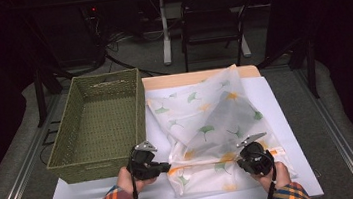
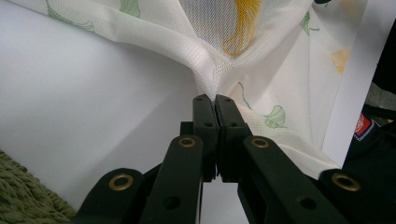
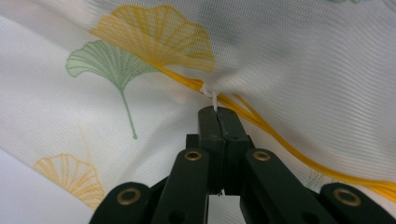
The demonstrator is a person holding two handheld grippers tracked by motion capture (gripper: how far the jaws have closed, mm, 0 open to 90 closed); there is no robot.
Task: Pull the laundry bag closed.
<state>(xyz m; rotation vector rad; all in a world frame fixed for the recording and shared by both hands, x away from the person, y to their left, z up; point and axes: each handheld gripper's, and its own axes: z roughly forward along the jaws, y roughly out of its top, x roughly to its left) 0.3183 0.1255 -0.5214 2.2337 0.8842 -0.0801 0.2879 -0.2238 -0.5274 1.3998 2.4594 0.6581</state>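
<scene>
both the left gripper [image 1: 168,167] and right gripper [image 1: 246,161] pinched the sheer cloth [image 1: 207,126] by thin edges at 6 o'clock, so a hard tug risked it slipping free

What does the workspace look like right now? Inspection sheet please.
Surface: white sheet covering a wooden table.
Job's things: sheer white cloth with green and yellow ginkgo-leaf print, spread and creased, orange hem near the person.
Clutter: empty green woven rectangular basket left of the cloth.
Grippers: left hand-held gripper shut on a cloth fold; right hand-held gripper shut on the cloth at its orange hem.
Cables: one black cable trails from each gripper; more on the floor behind.
Surroundings: dark room, black chair, grey floor.
</scene>
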